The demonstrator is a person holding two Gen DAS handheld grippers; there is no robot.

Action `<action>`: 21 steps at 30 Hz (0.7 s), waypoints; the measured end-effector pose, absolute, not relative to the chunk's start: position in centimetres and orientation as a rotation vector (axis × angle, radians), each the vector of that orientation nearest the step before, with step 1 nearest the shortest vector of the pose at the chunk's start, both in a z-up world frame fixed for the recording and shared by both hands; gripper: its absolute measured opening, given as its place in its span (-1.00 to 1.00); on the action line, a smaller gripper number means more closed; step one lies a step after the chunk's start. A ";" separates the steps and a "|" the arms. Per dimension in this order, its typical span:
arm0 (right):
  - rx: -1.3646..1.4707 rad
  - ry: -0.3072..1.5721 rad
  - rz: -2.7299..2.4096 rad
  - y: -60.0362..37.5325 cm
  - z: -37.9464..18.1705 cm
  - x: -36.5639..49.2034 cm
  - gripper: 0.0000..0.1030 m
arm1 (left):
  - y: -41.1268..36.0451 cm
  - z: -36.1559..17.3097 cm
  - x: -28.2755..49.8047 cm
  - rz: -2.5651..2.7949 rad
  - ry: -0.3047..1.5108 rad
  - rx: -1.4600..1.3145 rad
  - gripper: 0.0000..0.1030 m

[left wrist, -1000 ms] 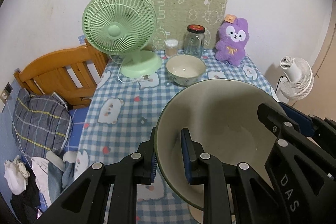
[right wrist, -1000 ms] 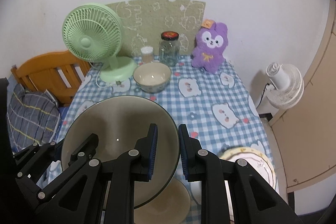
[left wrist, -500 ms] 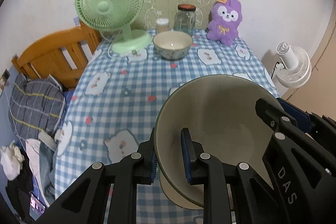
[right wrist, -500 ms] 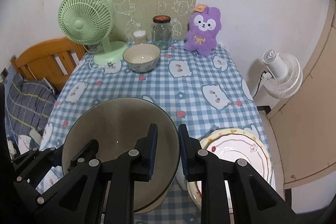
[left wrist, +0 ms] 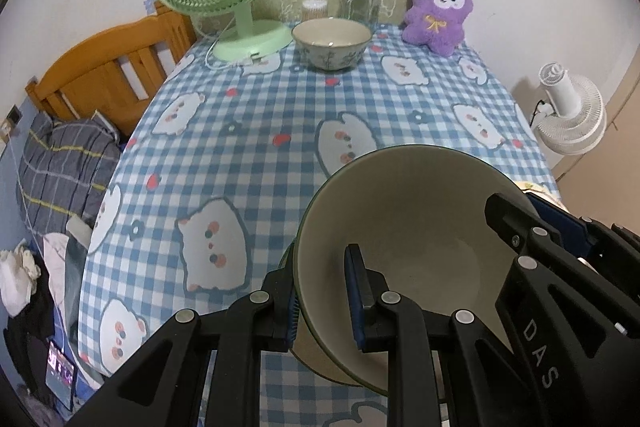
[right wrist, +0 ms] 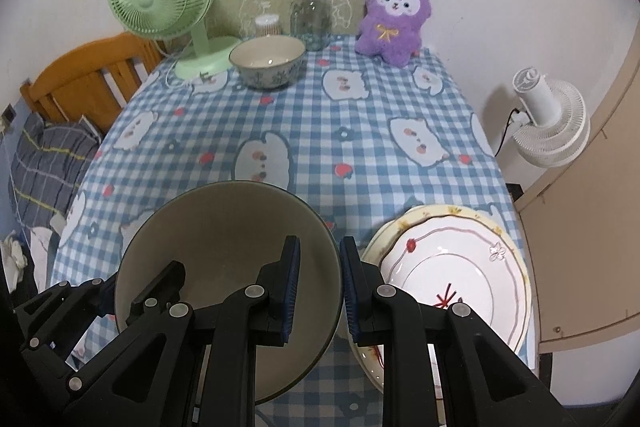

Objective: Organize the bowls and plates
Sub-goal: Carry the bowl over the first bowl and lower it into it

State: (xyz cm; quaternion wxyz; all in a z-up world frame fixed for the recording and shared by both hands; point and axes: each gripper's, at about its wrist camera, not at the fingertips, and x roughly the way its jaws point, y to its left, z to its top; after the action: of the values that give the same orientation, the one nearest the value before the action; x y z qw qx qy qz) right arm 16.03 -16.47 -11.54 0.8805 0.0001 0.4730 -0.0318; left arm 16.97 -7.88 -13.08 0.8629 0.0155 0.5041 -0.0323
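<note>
Both your left gripper and right gripper clamp the large cream green-rimmed ceramic bowl; lower it level, clear of the floral plates at three o'clock.

the only lettering that reads clearly is "das", in pale capitals on the black body of the right gripper, seen at the near right of the left wrist view and running along the arm. an orange tag on the ear of the purple plush toy, at the far right of the table, bears a small dark mark too tiny to read. a lit phone screen on the floor at the near left shows colours, but nothing legible.
</note>
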 end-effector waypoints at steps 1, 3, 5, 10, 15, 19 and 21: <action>0.001 0.991 -0.062 -16.5 -11.8 16.0 -0.54 | -7.9 -13.3 16.9 -0.062 1.060 0.030 -0.65; 0.000 1.003 -0.056 -16.5 -12.4 16.1 -0.54 | -7.8 -13.8 16.8 -0.052 1.073 0.023 -0.65; -0.005 1.014 -0.050 -16.4 -12.9 16.0 -0.54 | -7.7 -14.4 16.8 -0.045 1.087 0.018 -0.65; -0.023 1.030 -0.032 -15.9 -13.8 16.2 -0.54 | -7.5 -15.4 16.7 -0.027 1.109 0.000 -0.65; -0.035 1.022 -0.027 -15.6 -14.1 16.5 -0.54 | -7.1 -15.7 16.8 -0.023 1.109 -0.021 -0.65; -0.033 1.031 -0.031 -15.7 -14.3 16.6 -0.54 | -7.2 -15.7 16.7 -0.024 1.103 -0.021 -0.65; -0.030 1.034 -0.034 -15.6 -14.4 16.6 -0.54 | -7.2 -15.7 16.7 -0.025 1.102 -0.022 -0.65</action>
State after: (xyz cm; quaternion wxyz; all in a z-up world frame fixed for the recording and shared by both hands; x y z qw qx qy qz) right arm 16.58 -15.63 -14.44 0.8692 -0.0144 0.4941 -0.0161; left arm 16.67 -7.16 -15.71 0.8519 -0.0103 0.5234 -0.0117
